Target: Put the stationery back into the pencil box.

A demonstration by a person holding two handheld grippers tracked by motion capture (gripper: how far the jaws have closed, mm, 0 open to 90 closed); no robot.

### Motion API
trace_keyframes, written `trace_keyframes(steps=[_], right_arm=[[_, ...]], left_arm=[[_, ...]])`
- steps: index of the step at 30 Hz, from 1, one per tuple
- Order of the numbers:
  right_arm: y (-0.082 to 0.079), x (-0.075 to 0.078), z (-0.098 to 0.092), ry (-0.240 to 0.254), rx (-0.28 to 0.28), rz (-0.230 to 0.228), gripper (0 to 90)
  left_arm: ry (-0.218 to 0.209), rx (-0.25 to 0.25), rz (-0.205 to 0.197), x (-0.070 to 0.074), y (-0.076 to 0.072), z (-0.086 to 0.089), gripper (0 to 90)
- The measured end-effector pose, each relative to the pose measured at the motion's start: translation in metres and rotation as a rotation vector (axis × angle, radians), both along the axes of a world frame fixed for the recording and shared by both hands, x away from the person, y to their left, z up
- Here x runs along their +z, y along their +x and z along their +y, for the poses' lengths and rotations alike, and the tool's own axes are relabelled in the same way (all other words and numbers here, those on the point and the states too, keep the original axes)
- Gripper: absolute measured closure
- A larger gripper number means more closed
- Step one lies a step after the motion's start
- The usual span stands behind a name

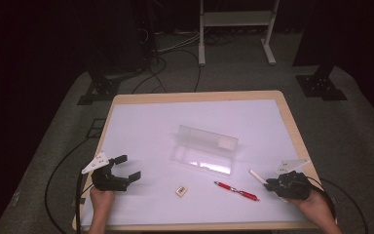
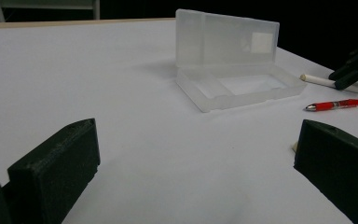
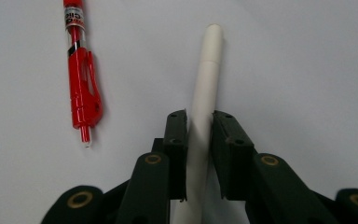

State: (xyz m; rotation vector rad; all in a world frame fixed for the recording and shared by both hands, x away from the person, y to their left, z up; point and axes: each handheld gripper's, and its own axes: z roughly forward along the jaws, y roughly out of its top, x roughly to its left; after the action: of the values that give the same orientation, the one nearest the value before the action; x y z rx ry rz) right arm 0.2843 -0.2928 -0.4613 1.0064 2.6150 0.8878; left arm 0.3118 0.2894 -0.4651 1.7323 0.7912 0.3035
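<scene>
The right hand-held gripper (image 3: pixel 199 126), near the desk's (image 1: pixel 141 112) front right corner, has its jaws clamped on a white pen (image 3: pixel 204 98) that lies on the desk and points toward the middle. Just beside it, along the front edge, lies a red pen (image 1: pixel 235 190), then a small tan eraser (image 1: pixel 181 190). The left hand-held gripper (image 1: pixel 127 166) sits near the front left corner with jaws wide apart, holding nothing, and an open clear plastic case (image 1: pixel 205 149) rests at the desk's centre.
</scene>
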Motion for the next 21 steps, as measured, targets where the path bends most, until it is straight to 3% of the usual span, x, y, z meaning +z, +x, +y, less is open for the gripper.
trace_keyframes(steps=[9,21], right_arm=[[0.003,0.001,-0.001,0.013,0.007,0.004,78.1],[0.01,0.023,0.004,0.025,0.033,-0.03,78.2]], left_arm=[[-0.002,0.0,-0.001,0.0,0.0,0.0,0.0],[-0.003,0.0,-0.001,0.0,0.0,0.0,0.0]])
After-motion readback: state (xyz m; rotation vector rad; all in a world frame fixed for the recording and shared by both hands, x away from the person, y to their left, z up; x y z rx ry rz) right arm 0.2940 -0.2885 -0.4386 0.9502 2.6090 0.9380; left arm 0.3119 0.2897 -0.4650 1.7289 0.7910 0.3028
